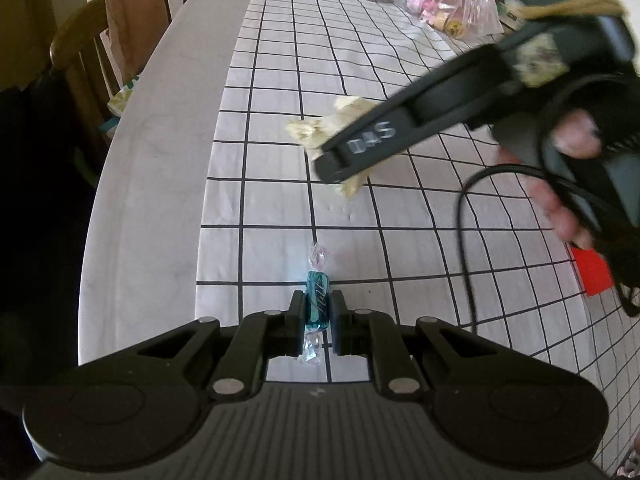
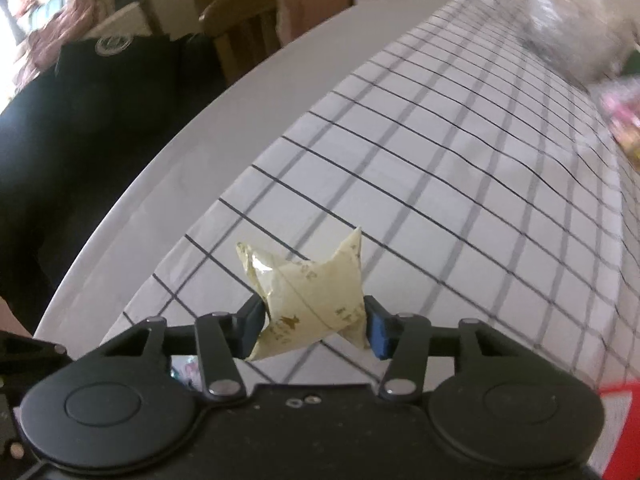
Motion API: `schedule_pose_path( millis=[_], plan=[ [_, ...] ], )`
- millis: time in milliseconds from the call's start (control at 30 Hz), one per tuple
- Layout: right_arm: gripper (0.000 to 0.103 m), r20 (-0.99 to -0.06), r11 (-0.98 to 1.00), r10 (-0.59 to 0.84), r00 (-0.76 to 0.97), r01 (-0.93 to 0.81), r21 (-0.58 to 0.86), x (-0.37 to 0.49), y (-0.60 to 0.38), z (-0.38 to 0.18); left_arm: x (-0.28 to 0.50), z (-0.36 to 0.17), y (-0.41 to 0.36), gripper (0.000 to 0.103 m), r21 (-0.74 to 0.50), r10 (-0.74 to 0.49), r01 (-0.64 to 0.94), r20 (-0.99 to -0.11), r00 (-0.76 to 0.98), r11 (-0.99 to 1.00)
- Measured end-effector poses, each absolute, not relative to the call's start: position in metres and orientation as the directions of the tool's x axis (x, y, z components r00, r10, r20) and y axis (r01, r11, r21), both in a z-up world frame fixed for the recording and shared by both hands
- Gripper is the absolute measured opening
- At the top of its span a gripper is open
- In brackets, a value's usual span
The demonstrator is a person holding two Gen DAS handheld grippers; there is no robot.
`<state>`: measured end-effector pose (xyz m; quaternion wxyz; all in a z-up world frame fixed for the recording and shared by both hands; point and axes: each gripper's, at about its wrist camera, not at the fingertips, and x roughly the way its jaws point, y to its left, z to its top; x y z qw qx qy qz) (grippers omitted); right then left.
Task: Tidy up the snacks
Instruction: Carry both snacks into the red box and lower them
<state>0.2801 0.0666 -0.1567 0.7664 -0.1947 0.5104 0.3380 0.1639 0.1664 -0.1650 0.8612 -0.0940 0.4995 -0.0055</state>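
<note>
Two grippers are shown above a grid-patterned tablecloth. A teal wrapped candy is clamped between the narrow fingers of the left gripper. A pale yellow snack packet is pinched between the right gripper fingers.

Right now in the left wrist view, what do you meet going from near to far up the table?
Teal wrapped candy in the left hand-held gripper → cream snack packet → pink plastic bag of snacks.
</note>
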Motion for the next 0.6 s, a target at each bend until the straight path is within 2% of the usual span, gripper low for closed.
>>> schedule_pose_path(
  millis=[600],
  plan=[
    [0.05,-0.866,0.854,0.35,0.358,-0.502,0.137,0.215,-0.07,-0.08,0.152,-0.116,0.108,0.012,-0.169,-0.176,0.062,-0.828,0.532,0.984]
  ],
)
